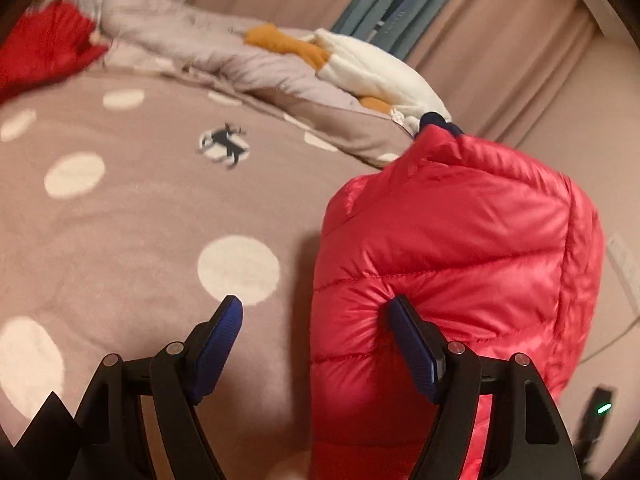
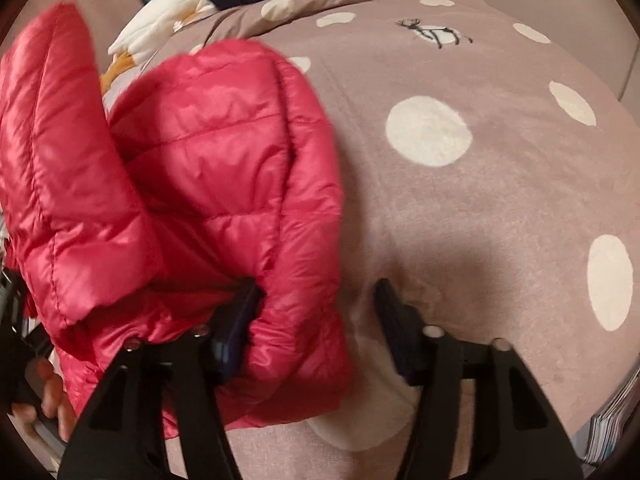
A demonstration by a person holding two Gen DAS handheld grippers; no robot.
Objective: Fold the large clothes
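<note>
Tongs on my left stood wide open, with bare bedspread showing in the gap between the two blue pads. Only the right-hand pad pressed into the side of the red down jacket, dimpling the quilting there; nothing was pinched between the jaws. I judged that I was using that pad as a prop, bracing the puffy bundle from the side so it would not slump while the other hand worked.

The jacket itself was bunched up between the two tools, standing as a tall lump over the dotted bedspread of the bed, toward its right edge as my left camera showed it. Whether it hung off the surface or rested on it, I could not tell. Slippery shell and lofty filling made me think it would spring out of any fold unless pressed flat.

Farther right, my right tongs were also spread well apart. Their left pad was buried in a fold of the jacket, fabric wrapping over it, while the right pad sat clear over the bedspread. So the jacket seemed hooked on one finger there, not clamped.

With the garment still a crumpled mass, the folding looked barely begun to me; spreading it flat on the open bedspread seemed the sensible next step.
</note>
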